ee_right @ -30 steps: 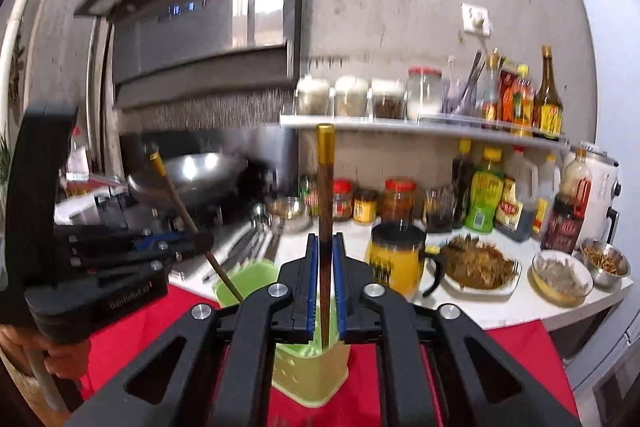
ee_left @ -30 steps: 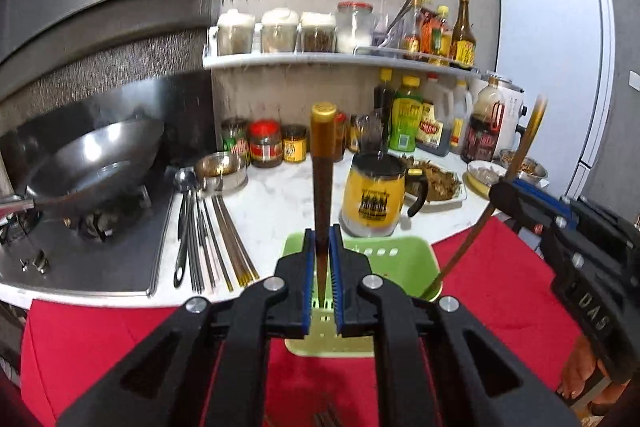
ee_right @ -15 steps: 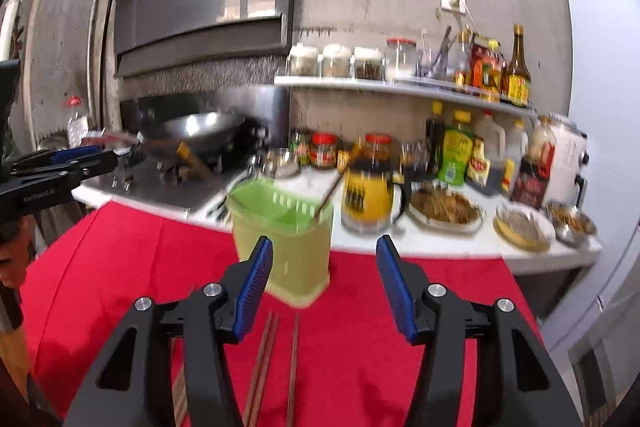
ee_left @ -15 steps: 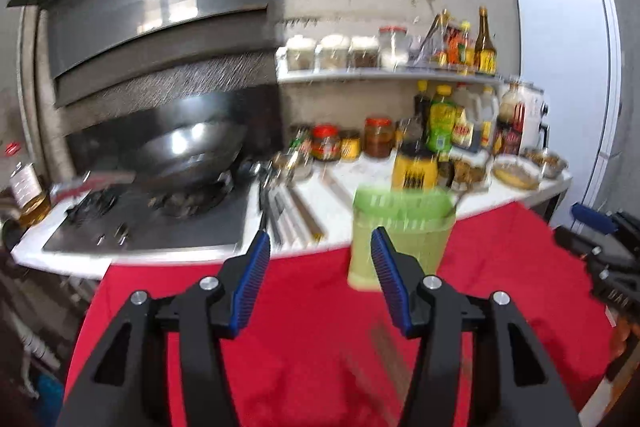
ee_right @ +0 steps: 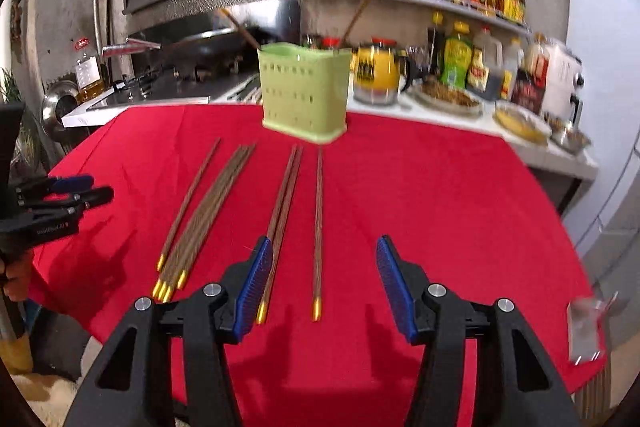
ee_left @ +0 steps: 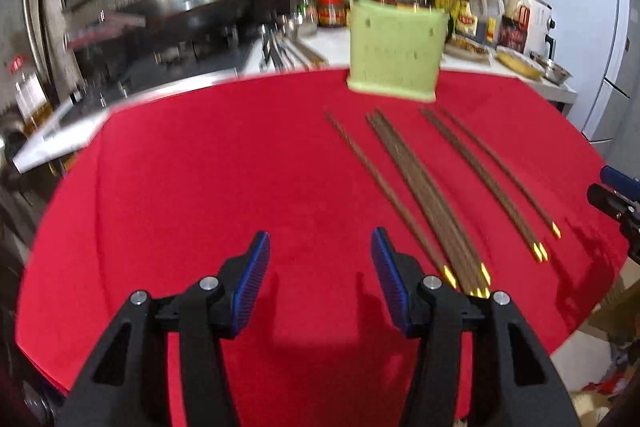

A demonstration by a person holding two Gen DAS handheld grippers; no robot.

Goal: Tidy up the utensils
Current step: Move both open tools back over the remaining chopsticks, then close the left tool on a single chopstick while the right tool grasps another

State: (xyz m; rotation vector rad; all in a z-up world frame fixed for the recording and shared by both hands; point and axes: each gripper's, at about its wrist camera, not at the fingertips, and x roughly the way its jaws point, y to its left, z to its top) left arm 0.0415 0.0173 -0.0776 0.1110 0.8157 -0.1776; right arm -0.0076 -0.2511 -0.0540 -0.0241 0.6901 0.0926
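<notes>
Now over the red tablecloth [ee_right: 420,195], both claws wide open and holding nothing. Right gripper [ee_right: 324,279] low at the near edge, straddling the gold tip of the lone rightmost chopstick [ee_right: 318,227]; long axis running straight away toward the green utensil holder [ee_right: 302,95], so lined up with the gap between the jaws. Chopstick pair [ee_right: 286,203] just left of it, near tip by the left blue pad. Bundle of about 4 [ee_right: 208,211] plus 1 more loose stick further left. 2 chopsticks already upright in the holder, leaning apart.

Left gripper [ee_left: 320,279] over bare cloth; same chopsticks lying to its right, the nearest one [ee_left: 384,191] angled away up-left toward the holder [ee_left: 394,55].

Judgement: right claw nearer and better aligned; likely next a slight drop and a close on the lone stick near its gold end. Left would need a shift rightward first.
</notes>
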